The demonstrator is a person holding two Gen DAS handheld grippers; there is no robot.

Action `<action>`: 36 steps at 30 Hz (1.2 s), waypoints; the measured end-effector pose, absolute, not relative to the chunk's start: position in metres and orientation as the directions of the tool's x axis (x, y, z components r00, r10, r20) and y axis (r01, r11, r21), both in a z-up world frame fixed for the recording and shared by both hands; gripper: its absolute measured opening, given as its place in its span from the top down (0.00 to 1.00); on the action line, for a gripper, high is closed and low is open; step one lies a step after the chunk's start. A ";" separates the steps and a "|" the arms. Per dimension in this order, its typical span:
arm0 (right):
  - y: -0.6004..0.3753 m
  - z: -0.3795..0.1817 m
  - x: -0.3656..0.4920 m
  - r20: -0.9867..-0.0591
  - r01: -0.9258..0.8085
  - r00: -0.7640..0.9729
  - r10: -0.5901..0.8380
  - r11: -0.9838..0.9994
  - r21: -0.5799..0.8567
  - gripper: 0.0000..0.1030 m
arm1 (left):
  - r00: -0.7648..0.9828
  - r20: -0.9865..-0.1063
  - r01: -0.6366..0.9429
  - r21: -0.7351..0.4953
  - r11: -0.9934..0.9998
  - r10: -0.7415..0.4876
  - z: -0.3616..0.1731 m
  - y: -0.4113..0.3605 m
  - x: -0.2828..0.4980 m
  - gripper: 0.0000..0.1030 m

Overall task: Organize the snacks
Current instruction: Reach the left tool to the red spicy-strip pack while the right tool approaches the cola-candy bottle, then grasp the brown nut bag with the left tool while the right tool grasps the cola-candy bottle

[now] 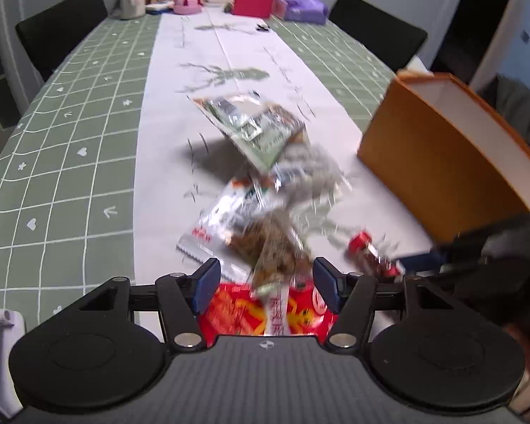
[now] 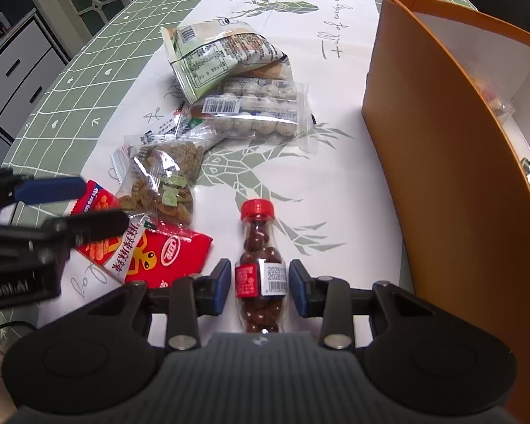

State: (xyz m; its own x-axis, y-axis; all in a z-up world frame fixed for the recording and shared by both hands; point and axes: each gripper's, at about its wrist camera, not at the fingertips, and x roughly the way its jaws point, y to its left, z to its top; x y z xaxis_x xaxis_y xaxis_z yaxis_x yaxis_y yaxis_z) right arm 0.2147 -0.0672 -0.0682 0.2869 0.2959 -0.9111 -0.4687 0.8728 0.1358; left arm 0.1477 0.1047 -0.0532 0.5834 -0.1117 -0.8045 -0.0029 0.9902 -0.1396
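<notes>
Barcoded bottle (image 2: 261,268), "care" on red packet (image 2: 166,254) beside.

Snacks loose on bench beside orange box.

Small clear bottle (image 2: 261,268) with red cap, full of brown chocolate balls, lying flat, cap pointing away, near orange box (image 2: 438,162). Red packet (image 2: 169,251) flat at left of bottle, white strip down its face. Clear bag of brown crisps (image 2: 162,180) overlapping red packet's far edge. Clear tray pack of pale round balls (image 2: 254,109) further off, with green-and-white pouch (image 2: 208,56) leaning across its far side. Orange box open on top, white inside, a few wrapped items within, at right of pile.
</notes>
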 end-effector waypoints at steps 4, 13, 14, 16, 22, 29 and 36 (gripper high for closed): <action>-0.069 -0.069 0.210 -0.912 -0.496 0.296 0.285 0.862 0.108 0.64 | 0.572 -0.816 -0.066 -0.150 0.986 -0.086 -0.062 0.099 0.157 0.27; -0.067 -0.073 0.199 -0.908 -0.567 0.315 0.275 0.822 0.052 0.51 | 0.568 -0.823 -0.143 -0.092 0.985 0.005 -0.072 0.087 0.168 0.21; -0.067 -0.073 0.198 -0.907 -0.568 0.315 0.278 0.821 0.055 0.49 | 0.566 -0.824 -0.149 -0.094 0.984 0.007 -0.072 0.087 0.170 0.21; -0.067 -0.074 0.198 -0.905 -0.569 0.318 0.283 0.820 0.056 0.48 | 0.563 -0.826 -0.157 -0.119 0.980 -0.010 -0.074 0.088 0.172 0.21; -0.069 -0.074 0.197 -0.903 -0.579 0.315 0.291 0.813 0.060 0.44 | 0.534 -0.844 -0.136 -0.142 0.981 -0.048 -0.088 0.082 0.175 0.22; -0.070 -0.076 0.193 -0.899 -0.601 0.306 0.314 0.796 0.074 0.38 | 0.531 -0.847 -0.088 -0.091 0.992 -0.030 -0.089 0.076 0.177 0.23; -0.070 -0.077 0.188 -0.894 -0.615 0.313 0.319 0.786 0.065 0.30 | 0.585 -0.811 -0.062 -0.049 0.997 -0.004 -0.093 0.074 0.173 0.23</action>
State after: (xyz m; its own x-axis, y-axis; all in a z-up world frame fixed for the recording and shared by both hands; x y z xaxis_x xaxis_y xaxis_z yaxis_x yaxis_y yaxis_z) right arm 0.1883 -0.0704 -0.0770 0.3134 0.3193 -0.8943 -0.6153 0.7856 0.0649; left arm 0.1727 0.0745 -0.0935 0.5846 -0.0040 -0.8113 -0.0619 0.9969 -0.0495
